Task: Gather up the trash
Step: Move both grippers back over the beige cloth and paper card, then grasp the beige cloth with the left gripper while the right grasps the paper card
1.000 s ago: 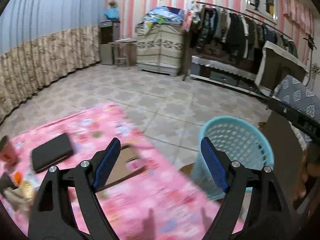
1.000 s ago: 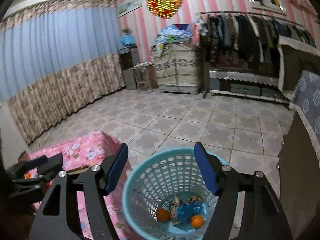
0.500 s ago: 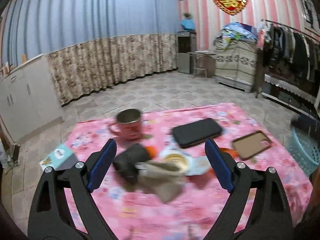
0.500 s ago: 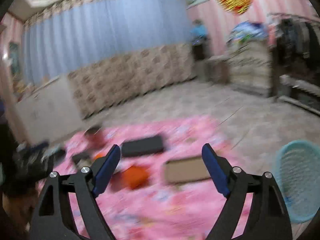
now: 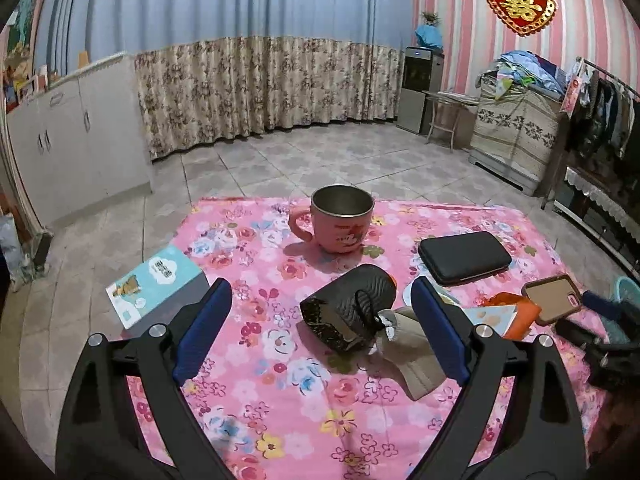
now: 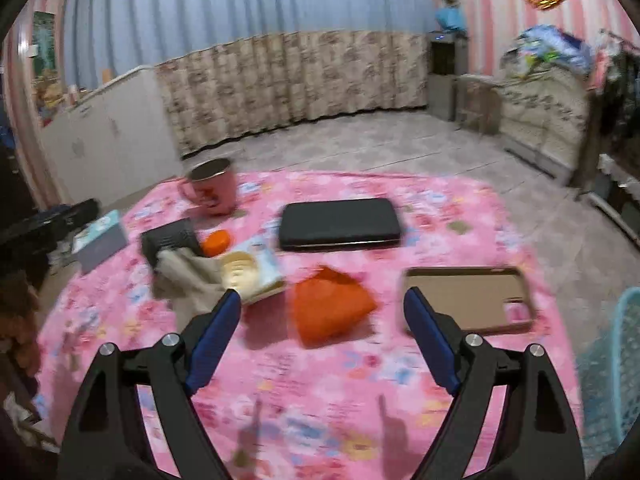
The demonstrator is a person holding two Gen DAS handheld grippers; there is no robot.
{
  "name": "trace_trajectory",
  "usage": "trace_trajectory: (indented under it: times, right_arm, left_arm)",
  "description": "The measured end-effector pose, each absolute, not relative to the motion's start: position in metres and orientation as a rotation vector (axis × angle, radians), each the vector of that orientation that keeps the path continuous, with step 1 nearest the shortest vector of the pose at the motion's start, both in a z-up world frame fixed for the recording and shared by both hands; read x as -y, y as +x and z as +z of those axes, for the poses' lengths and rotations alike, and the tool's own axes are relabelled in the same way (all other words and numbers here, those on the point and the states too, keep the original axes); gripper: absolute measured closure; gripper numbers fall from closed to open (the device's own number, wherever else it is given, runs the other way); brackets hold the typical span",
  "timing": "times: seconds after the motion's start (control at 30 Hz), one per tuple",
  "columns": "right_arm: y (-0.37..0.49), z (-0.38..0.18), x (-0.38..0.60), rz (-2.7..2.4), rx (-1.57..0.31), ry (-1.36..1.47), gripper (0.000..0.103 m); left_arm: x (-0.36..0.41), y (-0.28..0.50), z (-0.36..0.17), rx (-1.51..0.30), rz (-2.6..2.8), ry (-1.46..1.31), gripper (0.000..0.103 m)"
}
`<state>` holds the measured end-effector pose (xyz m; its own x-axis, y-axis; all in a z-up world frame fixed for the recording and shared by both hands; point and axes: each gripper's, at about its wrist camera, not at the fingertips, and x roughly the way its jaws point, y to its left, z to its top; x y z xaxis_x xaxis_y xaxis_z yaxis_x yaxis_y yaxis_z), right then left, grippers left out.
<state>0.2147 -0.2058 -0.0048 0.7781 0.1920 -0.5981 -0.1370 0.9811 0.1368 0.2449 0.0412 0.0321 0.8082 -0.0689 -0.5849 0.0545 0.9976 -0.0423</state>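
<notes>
On the pink floral tablecloth (image 5: 280, 380) lie a black ribbed cup on its side (image 5: 348, 312), a crumpled beige cloth (image 5: 412, 344), an orange wrapper (image 6: 328, 304), a small orange piece (image 6: 216, 242) and a pale round lid on a packet (image 6: 240, 272). My left gripper (image 5: 320, 328) is open just above the table, with the black cup and beige cloth lying between its fingers, untouched. My right gripper (image 6: 322, 312) is open too, and the orange wrapper lies in front of it. The blue mesh basket (image 6: 616, 360) stands by the table's right edge.
A pink mug (image 5: 340, 224) stands at the back. A black case (image 6: 340, 222), a brown phone case (image 6: 468, 296) and a light blue booklet (image 5: 156, 284) also lie on the cloth. Tiled floor, curtains, cabinets and a clothes rack surround the table.
Both views have swung from the blue basket over to the table, then crept closer to the things on it. The right gripper's jaws have widened a little.
</notes>
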Motion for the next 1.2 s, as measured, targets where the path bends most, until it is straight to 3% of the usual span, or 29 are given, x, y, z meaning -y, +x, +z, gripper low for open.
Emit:
trace_trajectory:
  times: [0.13,0.27,0.33,0.4,0.57,0.97,1.13,1.2]
  right_arm:
    - [0.241,-0.024,0.175,0.206,-0.707,0.010,0.029]
    - [0.263,-0.043,0.166,0.212,-0.778,0.010,0.057]
    - [0.271,-0.050,0.169,0.203,-0.796,0.040,0.061]
    - [0.272,-0.050,0.173,0.214,-0.792,0.065,0.075]
    - [0.267,-0.038,0.185,0.246,-0.746,0.133,0.095]
    - [0.229,0.015,0.227,0.154,-0.531,0.178,0.095]
    - [0.222,0.017,0.244,0.149,-0.530,0.222,0.095]
    - [0.220,0.017,0.248,0.148,-0.529,0.229,0.095]
  left_arm:
    - [-0.039,0.248,0.026,-0.641,-0.061,-0.020,0.015]
    - [-0.037,0.250,0.021,-0.656,-0.065,-0.005,0.015]
    - [-0.036,0.251,0.019,-0.663,-0.070,-0.004,0.015]
    - [-0.034,0.252,0.018,-0.668,-0.074,-0.007,0.015]
    - [-0.026,0.252,0.013,-0.687,-0.102,-0.005,0.015]
    - [0.031,0.255,-0.021,-0.787,-0.244,0.050,0.016]
    - [0.051,0.263,-0.035,-0.828,-0.259,0.043,0.023]
    - [0.057,0.268,-0.043,-0.847,-0.243,0.076,0.034]
